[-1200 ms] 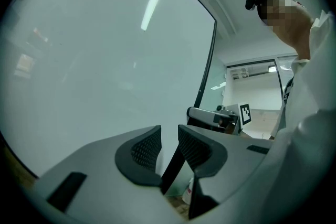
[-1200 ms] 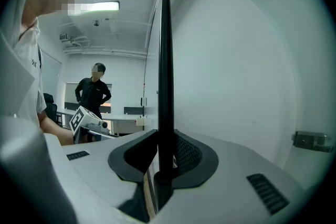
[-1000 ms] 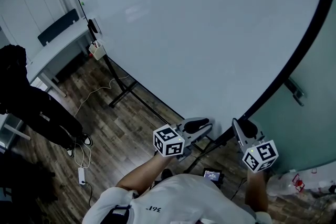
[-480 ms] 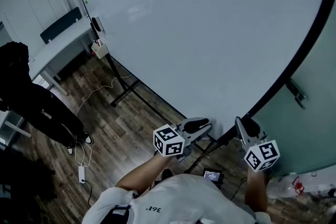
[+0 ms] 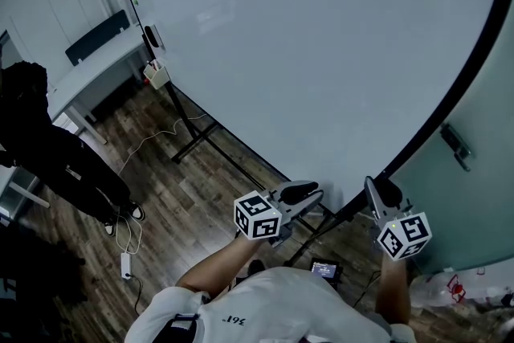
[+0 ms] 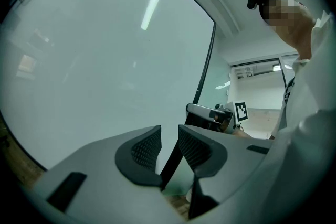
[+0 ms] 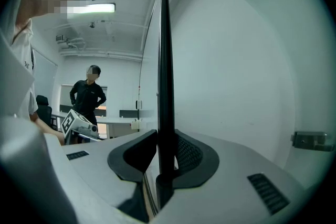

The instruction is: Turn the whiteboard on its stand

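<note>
The whiteboard [image 5: 321,36] fills the head view from ten to two o'clock, standing on its stand [image 5: 195,142]. At five o'clock the right gripper [image 5: 384,193] pinches the board's black frame [image 7: 164,60] edge-on, probably as a lever for swinging it. At six o'clock the left gripper [image 5: 299,193] has its jaws slightly spread and empty, close to the board's face, seemingly ready to steady it.

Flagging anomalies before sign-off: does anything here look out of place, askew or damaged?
Nothing looks damaged or spilled. The one untidy thing is a white cable lying loose on the wooden floor beside the stand of the whiteboard.
</note>
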{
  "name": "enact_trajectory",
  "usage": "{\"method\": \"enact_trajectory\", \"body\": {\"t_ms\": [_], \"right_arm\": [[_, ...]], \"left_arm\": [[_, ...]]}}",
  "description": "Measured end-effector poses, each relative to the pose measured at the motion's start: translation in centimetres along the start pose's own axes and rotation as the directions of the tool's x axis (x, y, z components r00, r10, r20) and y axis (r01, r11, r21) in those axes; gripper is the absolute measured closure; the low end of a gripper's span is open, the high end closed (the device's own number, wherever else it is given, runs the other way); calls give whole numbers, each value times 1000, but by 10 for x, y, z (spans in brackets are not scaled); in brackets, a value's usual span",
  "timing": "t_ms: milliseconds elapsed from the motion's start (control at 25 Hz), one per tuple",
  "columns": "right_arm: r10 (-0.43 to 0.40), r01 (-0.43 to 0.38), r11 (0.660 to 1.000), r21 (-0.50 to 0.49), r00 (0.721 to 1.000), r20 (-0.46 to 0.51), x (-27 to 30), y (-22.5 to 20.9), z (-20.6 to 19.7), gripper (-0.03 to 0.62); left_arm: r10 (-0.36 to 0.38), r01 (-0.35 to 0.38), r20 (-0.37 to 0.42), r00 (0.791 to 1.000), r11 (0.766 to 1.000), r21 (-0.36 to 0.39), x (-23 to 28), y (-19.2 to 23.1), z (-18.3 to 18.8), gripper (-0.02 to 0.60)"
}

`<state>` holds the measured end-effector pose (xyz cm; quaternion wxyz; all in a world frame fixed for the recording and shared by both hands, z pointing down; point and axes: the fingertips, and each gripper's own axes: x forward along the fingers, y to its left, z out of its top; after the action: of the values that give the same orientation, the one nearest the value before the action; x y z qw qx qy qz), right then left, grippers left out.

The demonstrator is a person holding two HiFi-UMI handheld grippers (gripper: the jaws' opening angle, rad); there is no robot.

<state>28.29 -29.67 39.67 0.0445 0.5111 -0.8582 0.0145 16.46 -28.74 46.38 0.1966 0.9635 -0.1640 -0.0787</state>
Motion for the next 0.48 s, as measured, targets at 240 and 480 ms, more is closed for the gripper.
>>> {"method": "enact_trajectory", "body": {"t_ms": [240,480], "right_arm": [[16,-16,1000,-18,1000,4,4,1,2,484],[19,-19,999,-32,1000,4,4,1,5,484]], "left_arm": [[6,-6,1,1000,1000,5,-1,5,5,491],[5,-5,1,1000,1000,0,-1,3,5,491]]}}
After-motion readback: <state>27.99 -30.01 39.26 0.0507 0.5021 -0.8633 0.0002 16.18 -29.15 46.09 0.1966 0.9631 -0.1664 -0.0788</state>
